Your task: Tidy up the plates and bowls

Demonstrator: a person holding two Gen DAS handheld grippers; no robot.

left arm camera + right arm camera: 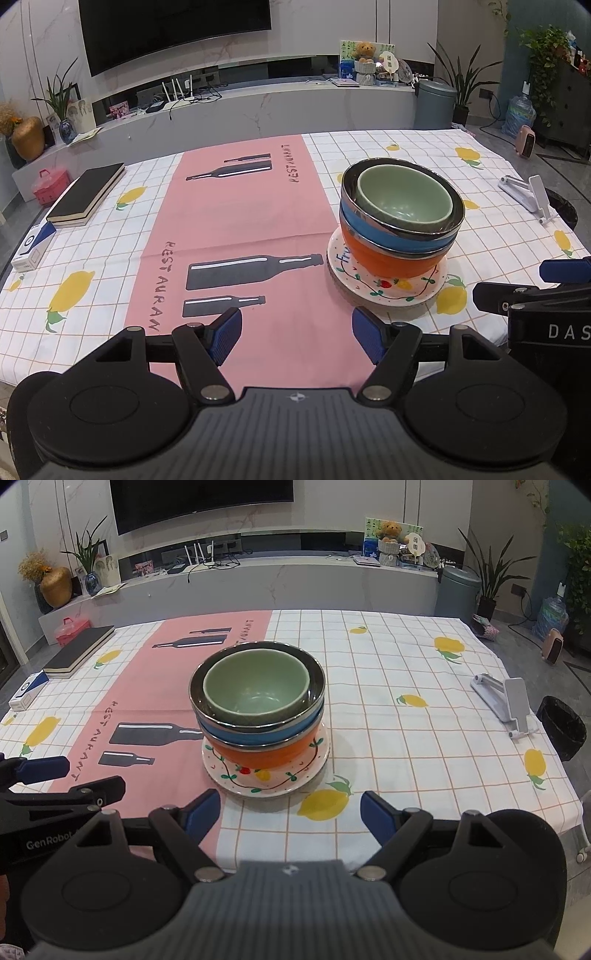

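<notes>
Lemon-print tablecloth (406, 686) held green bowl (256, 692) nested in blue (258, 733) & orange bowls (266, 755) on painted plate (266, 781); left gripper (297, 334) & right gripper (290, 816) jaws apart, empty.

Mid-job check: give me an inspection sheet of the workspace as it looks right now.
Surface: lemon-print tablecloth with pink runner.
Job's things: green bowl nested in blue bowl, in orange bowl, on painted plate.
Clutter: black book, small box, white stand.
Grippers: left gripper and right gripper open, empty.
Cables: loose cords on the TV shelf.
Surroundings: TV, plants, bins.
</notes>
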